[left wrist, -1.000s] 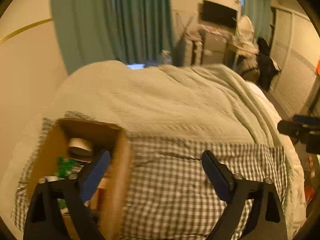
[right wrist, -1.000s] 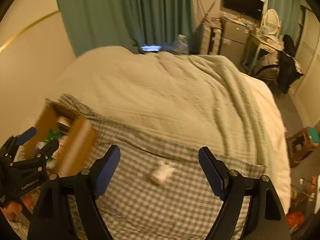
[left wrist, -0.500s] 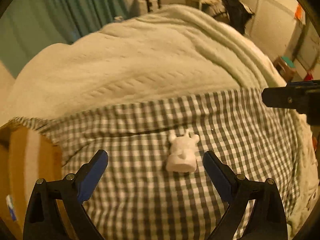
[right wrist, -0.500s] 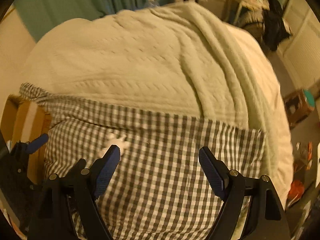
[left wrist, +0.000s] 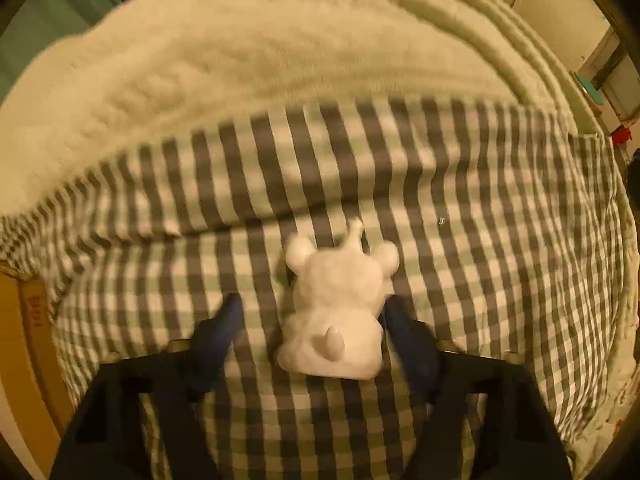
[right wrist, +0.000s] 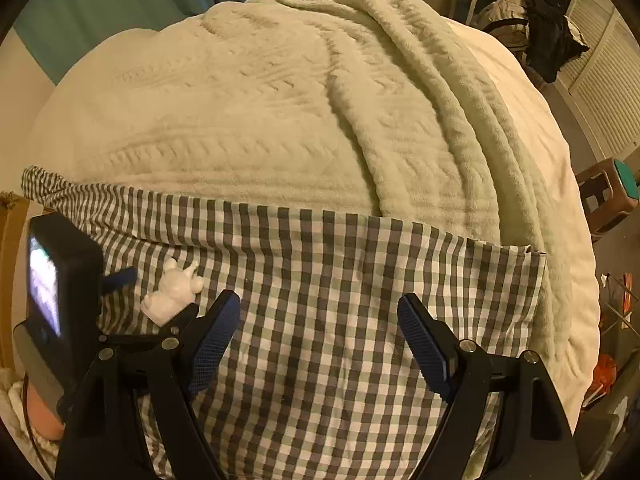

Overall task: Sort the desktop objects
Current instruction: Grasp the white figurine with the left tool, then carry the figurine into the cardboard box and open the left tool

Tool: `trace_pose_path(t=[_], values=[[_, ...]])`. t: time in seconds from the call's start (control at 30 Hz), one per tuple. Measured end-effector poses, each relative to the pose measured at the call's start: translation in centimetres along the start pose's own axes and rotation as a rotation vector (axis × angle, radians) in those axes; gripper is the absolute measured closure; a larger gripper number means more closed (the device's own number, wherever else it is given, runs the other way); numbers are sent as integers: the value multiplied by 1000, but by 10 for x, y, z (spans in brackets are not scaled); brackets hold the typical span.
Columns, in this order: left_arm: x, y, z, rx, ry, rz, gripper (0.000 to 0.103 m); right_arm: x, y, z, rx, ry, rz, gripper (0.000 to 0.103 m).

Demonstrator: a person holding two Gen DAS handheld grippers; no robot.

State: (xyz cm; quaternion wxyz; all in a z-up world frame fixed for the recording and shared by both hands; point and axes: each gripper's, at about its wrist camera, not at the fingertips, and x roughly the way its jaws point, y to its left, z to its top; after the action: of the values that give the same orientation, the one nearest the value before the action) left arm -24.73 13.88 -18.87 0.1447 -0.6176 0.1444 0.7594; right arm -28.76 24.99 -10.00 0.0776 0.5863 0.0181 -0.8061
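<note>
Toy between closing fingers

The white toy lies on the checked cloth; the left gripper is closing around it, not yet gripping. The right gripper hangs wide, empty. Rounded toy could slip sideways.

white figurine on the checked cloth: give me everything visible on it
The white figurine is a small matte animal shape, plaster-like, with two rounded ears, a thin upright piece between them and a small nub on its near end. It lies on the gingham cloth, near the cardboard box. The left gripper straddles it, jaws closing; whether the pads touch it is blurred.
</note>
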Motion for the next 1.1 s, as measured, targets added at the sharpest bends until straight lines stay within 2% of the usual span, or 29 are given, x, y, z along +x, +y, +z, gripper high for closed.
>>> trace_pose_path(t=[0.03, 0.17, 0.33, 0.47, 0.57, 0.67, 0.73, 0.83, 0.97, 1.1], values=[[2, 0, -2, 1, 11, -8, 52, 0, -2, -1, 1, 3, 6, 22], [-6, -5, -8, 27, -11, 5, 53, -3, -6, -4, 1, 8, 18, 22], [-36, -1, -11, -23, -53, -3, 53, -16, -4, -5, -20, -11, 16, 22], [-87, 9, -11, -83, -129, -7, 53, -45, 4, -7, -48, -41, 1, 22], [-143, 25, -12, -109, -228, 3, 53, -79, 19, -4, -73, -97, -2, 22], [-207, 57, -11, -141, -362, 3, 53, -122, 41, -5, -97, -178, 10, 22], [-237, 90, -15, -181, -427, 11, 53, -154, 63, -9, -115, -239, 36, 16], [-277, 132, -41, -263, -509, 18, 53, -189, 99, -22, -165, -316, 50, 12], [-297, 188, -89, -357, -541, 71, 53, -217, 152, -36, -230, -364, 87, 12], [-275, 238, -131, -421, -505, 163, 53, -224, 207, -46, -265, -382, 159, 9]])
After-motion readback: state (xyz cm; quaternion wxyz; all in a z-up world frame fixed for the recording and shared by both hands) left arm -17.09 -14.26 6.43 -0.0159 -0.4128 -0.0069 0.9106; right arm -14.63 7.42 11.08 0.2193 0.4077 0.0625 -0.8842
